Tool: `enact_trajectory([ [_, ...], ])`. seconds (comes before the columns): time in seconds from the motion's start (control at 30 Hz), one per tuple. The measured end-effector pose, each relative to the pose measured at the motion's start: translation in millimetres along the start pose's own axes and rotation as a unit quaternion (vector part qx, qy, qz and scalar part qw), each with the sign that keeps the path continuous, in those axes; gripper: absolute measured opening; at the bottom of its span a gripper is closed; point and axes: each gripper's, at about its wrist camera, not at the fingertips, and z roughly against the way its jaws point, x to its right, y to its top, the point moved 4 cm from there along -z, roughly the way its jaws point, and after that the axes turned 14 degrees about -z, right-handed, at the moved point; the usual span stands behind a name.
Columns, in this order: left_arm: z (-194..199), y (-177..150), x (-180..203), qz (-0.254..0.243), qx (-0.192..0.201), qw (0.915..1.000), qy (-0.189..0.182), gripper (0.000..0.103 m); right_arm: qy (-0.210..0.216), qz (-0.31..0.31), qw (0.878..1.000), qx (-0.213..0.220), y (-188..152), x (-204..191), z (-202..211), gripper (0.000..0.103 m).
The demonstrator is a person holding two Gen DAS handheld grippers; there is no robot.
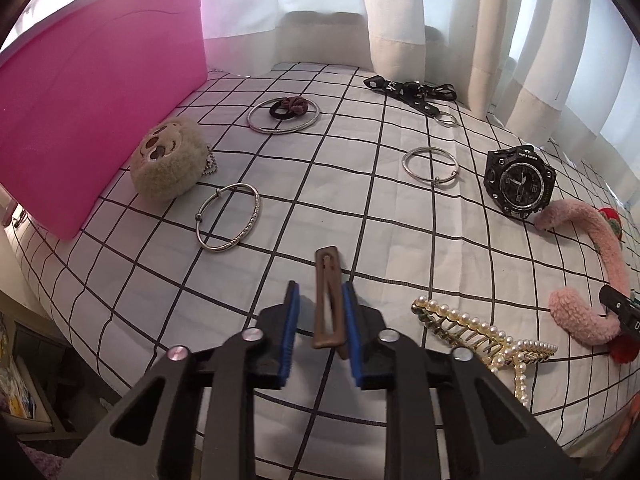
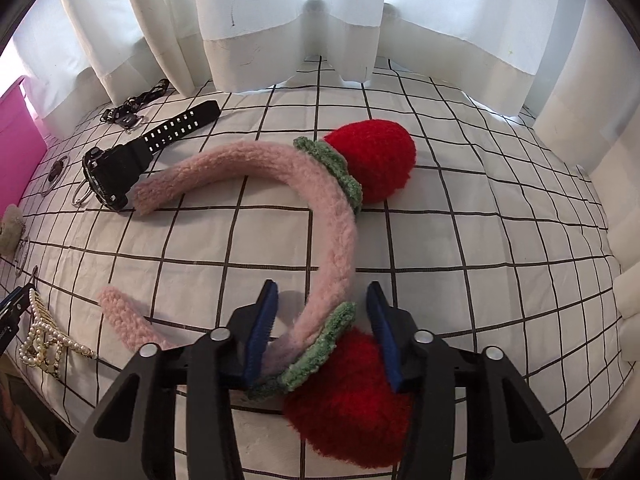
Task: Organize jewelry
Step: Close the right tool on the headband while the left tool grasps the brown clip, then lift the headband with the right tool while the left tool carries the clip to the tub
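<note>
Currently, the pick-up step is in hand. The left gripper (image 1: 320, 312) is pinching a brown hair clip (image 1: 327, 300) upright between its blue pads, nearest to the pink bin (image 1: 100, 100), which serves as landmark. The right gripper (image 2: 322, 320) is partly closed around the pink headband (image 2: 332, 240) beside a red strawberry pompom (image 2: 352, 408); firm pad contact cannot be confirmed. Beyond the clip, toward the bin, lie a silver bangle (image 1: 228, 220) and a plush charm (image 1: 168, 156); well away from it rests a black watch (image 1: 520, 178). Next move, by judgement: lift both items and carry them over the bin's rim.
</note>
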Motion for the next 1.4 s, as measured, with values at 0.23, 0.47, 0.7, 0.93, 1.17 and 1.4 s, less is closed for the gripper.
enact_trajectory([
  [0.23, 3, -2, -5, 0.009, -0.003, 0.9997, -0.023, 0.012, 0.028, -0.022, 0.999, 0.001, 3, 9, 7, 0.02],
  [0.47, 23, 5, -8, 0.011, 0.015, 0.9993, -0.032, 0.012, 0.054, -0.032, 0.998, 0.0, 5, 8, 18, 0.017],
  [0.7, 46, 18, -13, 0.011, 0.035, 0.9987, -0.035, 0.012, 0.07, -0.034, 0.997, 0.02, 15, 4, 40, 0.016],
  [0.93, 75, 32, -22, 0.013, 0.054, 0.9978, -0.037, 0.012, 0.094, -0.026, 0.994, 0.046, 31, -9, 76, 0.016],
  [1.17, 119, 54, -41, 0.006, 0.096, 0.9945, -0.04, 0.012, 0.125, -0.007, 0.989, 0.083, 51, -44, 126, 0.016],
  [1.4, 166, 83, -90, 0.012, 0.152, 0.9879, -0.032, 0.012, 0.168, 0.03, 0.978, 0.118, 71, -117, 171, 0.016],
])
